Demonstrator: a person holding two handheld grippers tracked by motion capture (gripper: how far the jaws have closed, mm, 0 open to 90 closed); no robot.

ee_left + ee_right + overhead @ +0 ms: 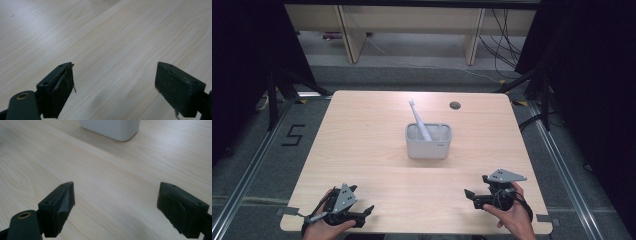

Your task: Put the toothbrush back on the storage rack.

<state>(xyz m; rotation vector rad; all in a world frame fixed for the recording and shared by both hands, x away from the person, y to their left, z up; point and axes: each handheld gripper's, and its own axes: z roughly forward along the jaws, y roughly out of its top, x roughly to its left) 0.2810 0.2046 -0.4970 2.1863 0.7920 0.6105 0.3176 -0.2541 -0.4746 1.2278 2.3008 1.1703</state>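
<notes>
A white toothbrush (pixel 418 121) leans in a white holder (pixel 428 141) at the middle of the wooden table (pixel 362 150), well ahead of both grippers at the near edge. The left gripper (pixel 115 82) and right gripper (pixel 116 205) rest with jaws wide apart, empty; the holder's base (pixel 110 128) lies straight ahead of the right jaws. The toothbrush's long axis tilts up, away and leftward, head uppermost. A "5" (pixel 293 135) marks the floor.

Light wood table (pixel 362 150) w/ rounded corners fills centre of the high view, a small round cable hole (pixel 455 105) at its upper right. White holder (pixel 428 141) sits approx. mid-table, a white toothbrush (pixel 419 121) leaning inside it.
</notes>
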